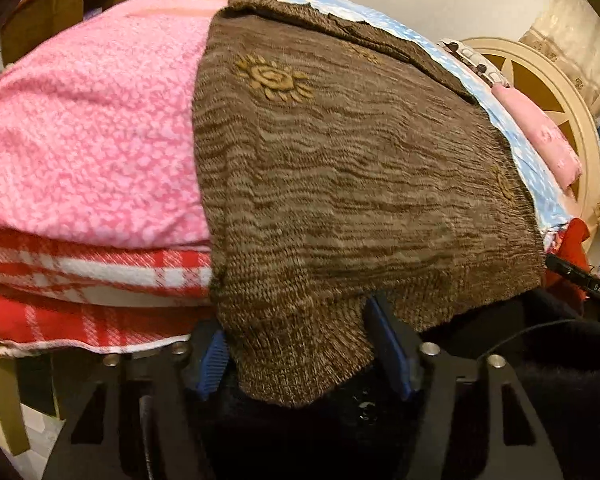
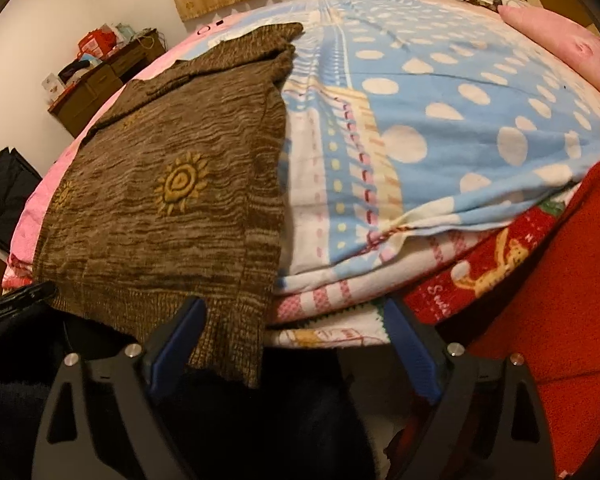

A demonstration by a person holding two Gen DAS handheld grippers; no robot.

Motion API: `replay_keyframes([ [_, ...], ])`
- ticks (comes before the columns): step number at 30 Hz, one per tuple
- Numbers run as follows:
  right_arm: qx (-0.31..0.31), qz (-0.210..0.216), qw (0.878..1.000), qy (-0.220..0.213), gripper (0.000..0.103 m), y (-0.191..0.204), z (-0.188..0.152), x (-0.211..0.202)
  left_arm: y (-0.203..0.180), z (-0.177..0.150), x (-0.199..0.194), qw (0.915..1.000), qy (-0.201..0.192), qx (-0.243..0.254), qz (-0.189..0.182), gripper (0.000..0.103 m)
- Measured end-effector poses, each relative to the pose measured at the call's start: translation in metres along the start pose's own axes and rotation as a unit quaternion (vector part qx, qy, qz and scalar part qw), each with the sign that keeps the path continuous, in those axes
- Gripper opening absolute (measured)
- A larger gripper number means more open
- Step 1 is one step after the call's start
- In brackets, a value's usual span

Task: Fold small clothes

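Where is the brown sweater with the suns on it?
The brown sweater lies spread on the bed between the pink blanket and the blue dotted blanket, its hem hanging over the near edge between the left gripper's open fingers.

A small brown marled knit sweater (image 1: 340, 168) lies spread flat, with yellow sun motifs (image 2: 180, 182) stitched on its front. Its ribbed hem (image 2: 160, 308) hangs over the near edge of the bed, while the far end shows a folded-over layer.

black fingers (image 1: 392, 344); blue ribbed pads (image 2: 176, 332); silver screws
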State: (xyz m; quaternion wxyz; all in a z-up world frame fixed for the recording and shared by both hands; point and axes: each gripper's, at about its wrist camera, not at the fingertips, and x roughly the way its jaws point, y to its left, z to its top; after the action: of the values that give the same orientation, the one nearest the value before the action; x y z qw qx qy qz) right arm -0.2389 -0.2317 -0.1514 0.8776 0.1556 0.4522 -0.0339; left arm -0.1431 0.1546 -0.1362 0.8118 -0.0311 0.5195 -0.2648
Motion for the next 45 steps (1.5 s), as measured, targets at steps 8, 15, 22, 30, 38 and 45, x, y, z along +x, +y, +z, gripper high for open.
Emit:
replay_keyframes([
  [8,-0.039,0.002,0.999,0.020,0.085,0.012,-0.008,0.000,0.018,-0.001,-0.013,0.9987,-0.012,-0.035,-0.035,0.057],
  [15,0.002,0.028,1.000,0.014,0.085,-0.001,-0.007,-0.003,0.035,0.002,-0.014,0.9960,0.000,-0.073,-0.052,0.058],
  [22,-0.026,0.077,0.996,0.044,0.073,0.022,-0.012,0.009,0.042,0.000,-0.003,0.9919,0.021,-0.103,-0.072,0.061],
  [30,0.011,0.109,0.992,0.064,0.045,0.023,-0.012,0.037,0.050,0.001,-0.002,0.9873,0.011,-0.123,-0.100,0.061],
  [38,0.003,0.140,0.988,0.059,0.016,0.028,-0.009,0.027,0.035,0.004,-0.019,0.9903,-0.019,-0.087,-0.107,0.020],
  [45,0.058,0.231,0.971,0.028,0.012,0.016,0.004,-0.008,0.032,0.007,-0.041,0.9862,0.004,-0.096,-0.135,0.017],
])
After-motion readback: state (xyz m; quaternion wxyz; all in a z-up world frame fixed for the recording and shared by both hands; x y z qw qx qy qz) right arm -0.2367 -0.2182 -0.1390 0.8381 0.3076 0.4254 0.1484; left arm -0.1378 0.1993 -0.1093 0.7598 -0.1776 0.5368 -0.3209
